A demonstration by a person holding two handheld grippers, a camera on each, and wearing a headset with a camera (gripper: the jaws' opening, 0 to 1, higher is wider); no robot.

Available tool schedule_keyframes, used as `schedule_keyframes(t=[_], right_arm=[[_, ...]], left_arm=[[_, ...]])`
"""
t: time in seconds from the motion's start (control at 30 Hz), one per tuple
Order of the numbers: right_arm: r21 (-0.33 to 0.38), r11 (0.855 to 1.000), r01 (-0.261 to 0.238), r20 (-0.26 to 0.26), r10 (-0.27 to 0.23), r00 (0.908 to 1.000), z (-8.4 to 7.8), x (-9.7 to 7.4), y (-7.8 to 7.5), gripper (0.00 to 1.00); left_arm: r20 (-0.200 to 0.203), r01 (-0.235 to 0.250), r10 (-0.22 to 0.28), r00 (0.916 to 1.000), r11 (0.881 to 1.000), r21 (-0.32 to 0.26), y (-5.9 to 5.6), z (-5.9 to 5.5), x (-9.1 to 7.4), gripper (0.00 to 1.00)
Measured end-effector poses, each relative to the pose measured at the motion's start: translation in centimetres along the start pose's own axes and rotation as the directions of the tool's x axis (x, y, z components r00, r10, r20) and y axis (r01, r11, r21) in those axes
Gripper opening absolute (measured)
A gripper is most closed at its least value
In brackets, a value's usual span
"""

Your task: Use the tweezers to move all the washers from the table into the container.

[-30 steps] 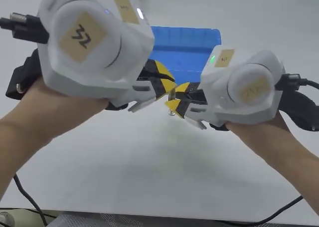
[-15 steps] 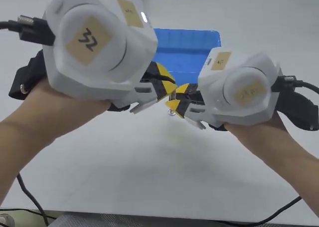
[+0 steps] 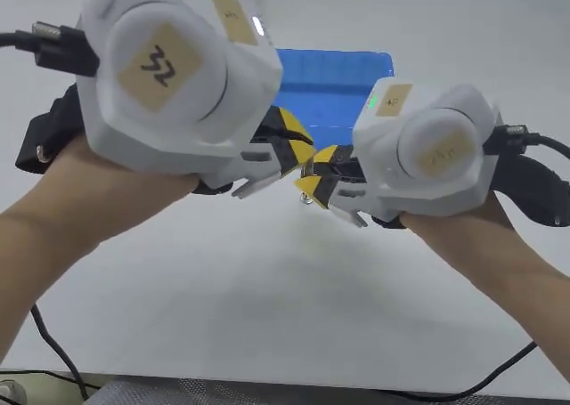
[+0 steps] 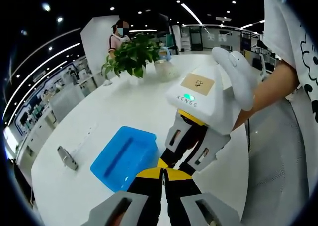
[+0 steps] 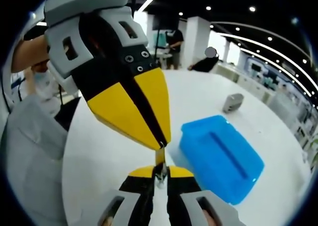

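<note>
grip: left gripper (image 3: 303,156) and right gripper (image 3: 312,181) tip to tip at frame centre, both jaw pairs closed on a thin strip, seemingly the tweezers (image 5: 160,159) | container (image 3: 334,80): upper centre, behind them | risk: either letting go early drops tweezers on table (image 3: 267,298)

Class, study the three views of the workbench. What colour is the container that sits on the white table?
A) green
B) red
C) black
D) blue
D: the container on the white table is plainly blue, and it looks the same colour in both gripper views.
</note>
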State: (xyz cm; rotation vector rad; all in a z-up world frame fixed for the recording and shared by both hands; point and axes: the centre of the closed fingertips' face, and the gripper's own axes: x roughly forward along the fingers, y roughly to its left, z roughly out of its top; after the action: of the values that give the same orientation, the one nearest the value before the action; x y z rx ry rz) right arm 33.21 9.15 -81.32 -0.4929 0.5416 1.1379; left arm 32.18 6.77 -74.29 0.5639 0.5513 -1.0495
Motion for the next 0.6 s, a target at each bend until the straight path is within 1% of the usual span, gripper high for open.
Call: schedule_keyframes(t=[0.13,0.37,0.43,0.6], right_arm=[[-0.014,1.000,0.008,-0.005,-0.008,1.0000,-0.02,0.11,-0.17,0.04],[-0.011,1.000,0.011,-0.003,-0.011,0.9999,0.08,0.16,-0.42,0.05],[-0.026,0.999,0.019,-0.004,-0.019,0.9998,0.12,0.17,-0.45,0.05],[-0.019,1.000,0.010,-0.003,-0.010,0.9999,0.04,0.35,-0.54,0.04]], left_arm=[[-0.002,0.000,0.000,1.0000,1.000,0.005,0.07,0.02,0.05,0.00],[-0.003,-0.005,0.005,1.0000,1.000,0.007,0.23,-0.02,0.08,0.00],[-0.005,-0.007,0.007,1.0000,1.000,0.012,0.28,-0.02,0.07,0.00],[-0.006,-0.008,0.008,0.9999,1.000,0.009,0.44,-0.12,0.20,0.00]])
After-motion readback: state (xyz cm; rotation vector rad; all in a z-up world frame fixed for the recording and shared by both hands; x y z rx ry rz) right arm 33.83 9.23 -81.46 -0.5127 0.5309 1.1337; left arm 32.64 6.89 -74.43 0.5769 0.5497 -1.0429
